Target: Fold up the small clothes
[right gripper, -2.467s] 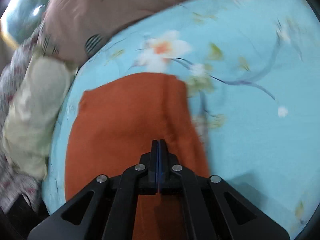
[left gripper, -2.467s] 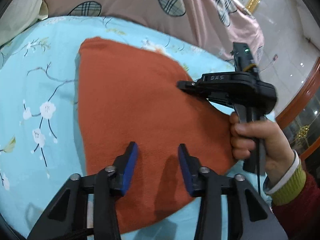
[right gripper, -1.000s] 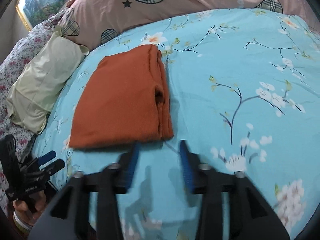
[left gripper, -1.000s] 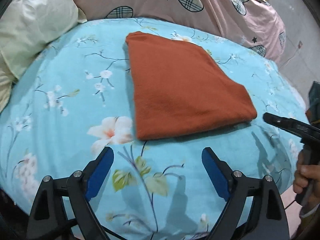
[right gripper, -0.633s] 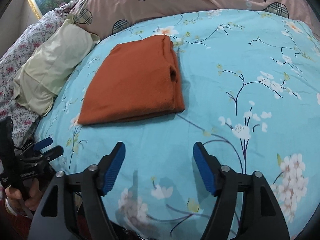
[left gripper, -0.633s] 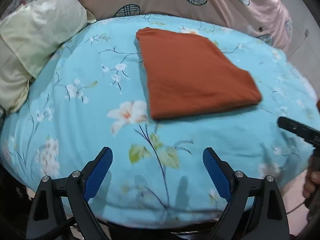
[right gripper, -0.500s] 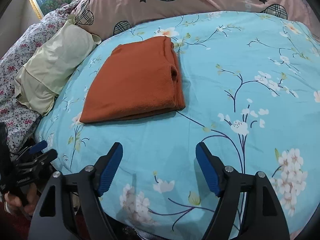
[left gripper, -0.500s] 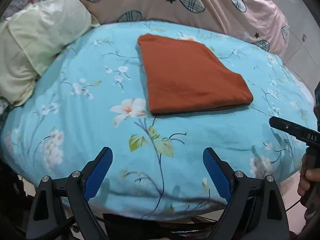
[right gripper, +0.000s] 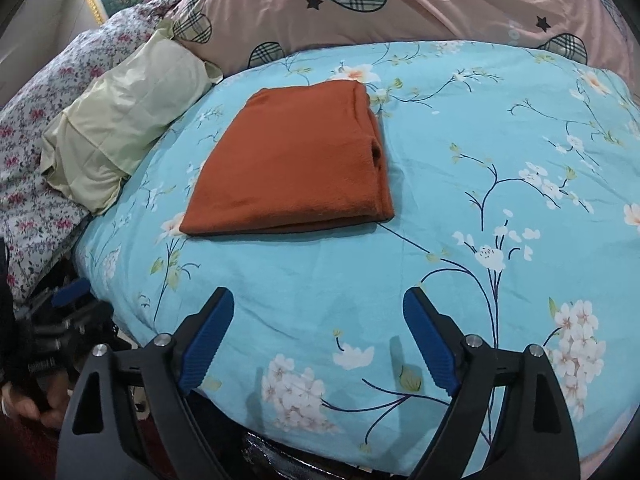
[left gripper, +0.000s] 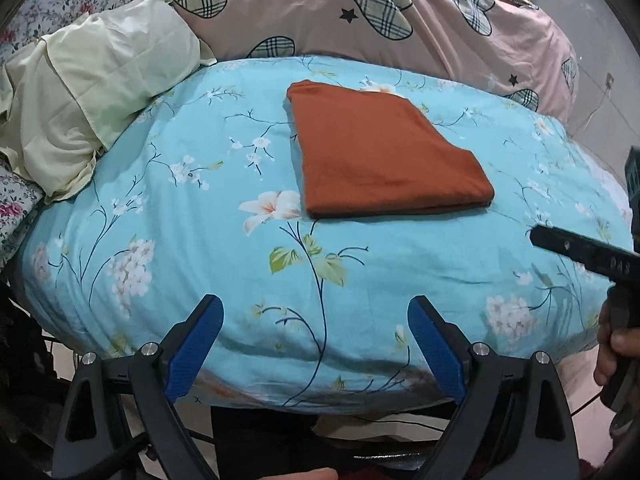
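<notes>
An orange-brown garment lies folded into a flat rectangle on the blue floral bed cover; it also shows in the right wrist view. My left gripper is open and empty, held back over the near edge of the bed, well short of the garment. My right gripper is open and empty, also back over the near edge. The right gripper's body shows at the right of the left wrist view. The left gripper shows at the lower left of the right wrist view.
A pale yellow pillow lies at the left of the bed. A pink quilt with plaid hearts is bunched along the back. A floral cloth lies at the far left. The bed's front edge drops to the floor below the grippers.
Both grippers let go of the folded garment, opened wide and drew back toward the near edge of the bed. The garment stayed in place.
</notes>
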Demonstrator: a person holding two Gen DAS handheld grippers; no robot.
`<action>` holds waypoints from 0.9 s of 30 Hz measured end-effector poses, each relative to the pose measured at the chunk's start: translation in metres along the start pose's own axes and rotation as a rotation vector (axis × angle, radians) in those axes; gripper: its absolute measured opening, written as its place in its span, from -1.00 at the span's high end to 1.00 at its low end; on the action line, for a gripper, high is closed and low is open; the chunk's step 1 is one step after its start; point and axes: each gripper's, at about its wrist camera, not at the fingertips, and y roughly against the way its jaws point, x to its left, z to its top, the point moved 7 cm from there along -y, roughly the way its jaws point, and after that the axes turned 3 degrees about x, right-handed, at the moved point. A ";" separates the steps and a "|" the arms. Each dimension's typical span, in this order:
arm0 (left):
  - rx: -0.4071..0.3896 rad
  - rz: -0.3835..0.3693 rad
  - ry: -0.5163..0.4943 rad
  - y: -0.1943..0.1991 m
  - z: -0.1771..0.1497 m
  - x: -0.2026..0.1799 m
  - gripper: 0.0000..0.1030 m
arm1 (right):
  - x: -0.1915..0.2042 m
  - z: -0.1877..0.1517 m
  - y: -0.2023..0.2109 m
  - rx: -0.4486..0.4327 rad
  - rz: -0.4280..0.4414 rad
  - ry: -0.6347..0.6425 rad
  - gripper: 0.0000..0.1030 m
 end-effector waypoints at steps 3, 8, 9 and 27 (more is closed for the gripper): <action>0.003 0.002 0.024 -0.005 0.013 0.005 -0.83 | 0.002 0.005 0.001 -0.001 0.008 0.033 -0.71; 0.002 0.038 0.008 -0.018 0.042 0.002 -0.83 | 0.002 0.027 -0.007 -0.008 0.033 0.110 -0.83; -0.004 0.049 -0.005 -0.021 0.048 0.000 -0.83 | 0.000 0.035 -0.011 -0.009 0.048 0.121 -0.83; 0.075 0.147 -0.039 -0.058 0.101 -0.002 -0.83 | -0.005 0.088 -0.059 0.114 0.081 0.159 -0.83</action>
